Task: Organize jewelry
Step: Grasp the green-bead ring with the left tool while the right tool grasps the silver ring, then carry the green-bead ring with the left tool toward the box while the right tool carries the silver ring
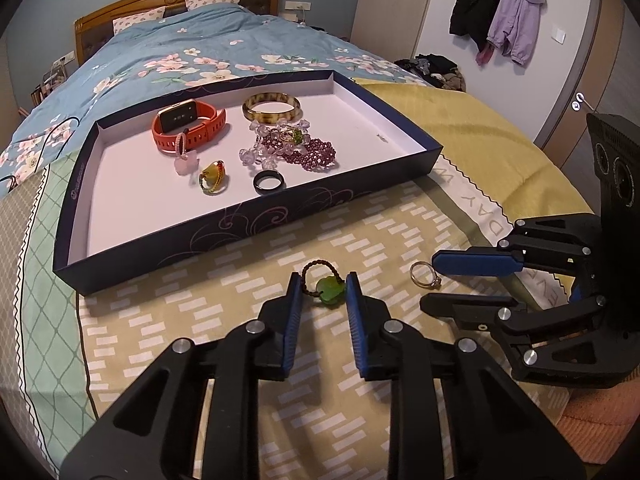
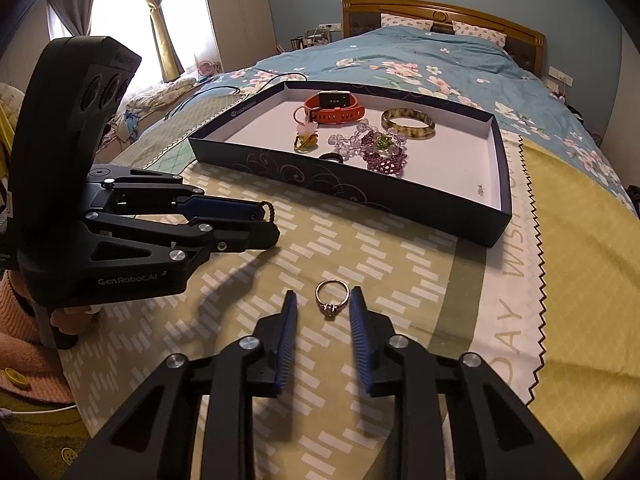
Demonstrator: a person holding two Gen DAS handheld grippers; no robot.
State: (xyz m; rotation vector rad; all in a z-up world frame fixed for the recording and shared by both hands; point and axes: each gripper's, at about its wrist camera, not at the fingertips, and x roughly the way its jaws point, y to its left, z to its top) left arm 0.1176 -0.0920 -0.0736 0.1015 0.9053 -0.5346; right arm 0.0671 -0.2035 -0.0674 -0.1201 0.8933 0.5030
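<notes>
A green stone pendant (image 1: 330, 289) on a brown cord loop lies on the patterned cloth. My left gripper (image 1: 323, 286) has its blue pads against the cord on one side and the stone on the other, shut on it. In the right wrist view the cord (image 2: 270, 211) pokes out past the left gripper's (image 2: 269, 222) fingertips. A thin metal ring (image 2: 331, 298) with a small stone lies flat between the fingertips of my right gripper (image 2: 323, 300). Its pads stand a little off the ring, so it is open. The left wrist view shows this ring (image 1: 425, 274) at the right gripper's (image 1: 427, 282) tips.
A dark shallow box (image 1: 256, 220) with a white floor sits beyond on the bed. It holds an orange watch (image 1: 188, 124), an amber bangle (image 1: 272, 107), purple beads (image 1: 308, 152), a black ring (image 1: 269, 181) and small charms. A person's hand (image 2: 76, 314) in a pink sleeve holds the left gripper.
</notes>
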